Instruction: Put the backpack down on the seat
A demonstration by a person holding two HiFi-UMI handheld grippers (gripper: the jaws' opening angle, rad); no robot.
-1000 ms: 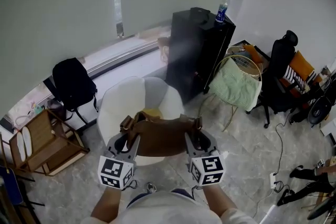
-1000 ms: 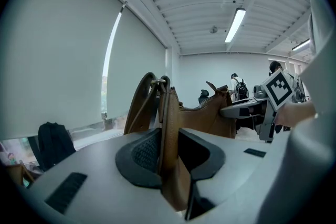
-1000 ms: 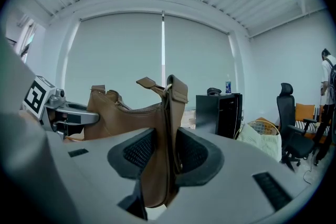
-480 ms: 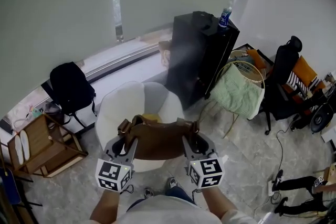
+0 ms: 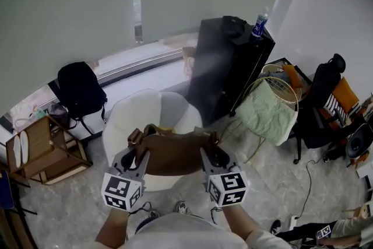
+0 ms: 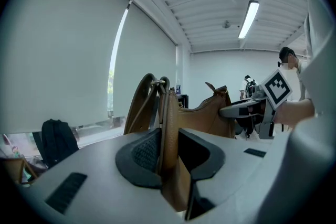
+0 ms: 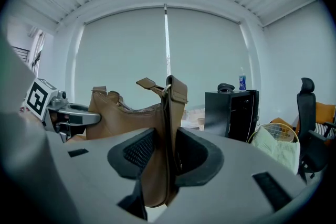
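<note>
Over the near edge of the white round seat (image 5: 135, 115), the brown backpack (image 5: 175, 153) hangs between both grippers, the left gripper (image 5: 137, 154) with jaws narrowly apart, pinching its left strap end, and the right gripper (image 5: 208, 153) clamping its right strap end likewise.

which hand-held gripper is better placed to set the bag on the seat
Left, likely: left hand-held gripper holds the brown bag over the white seat; right hand-held gripper hangs at its edge.

Part of seat (image 5: 135, 115) behind backpack (image 5: 175, 153) (bottle (image 5: 259, 25) label illegible)
</note>
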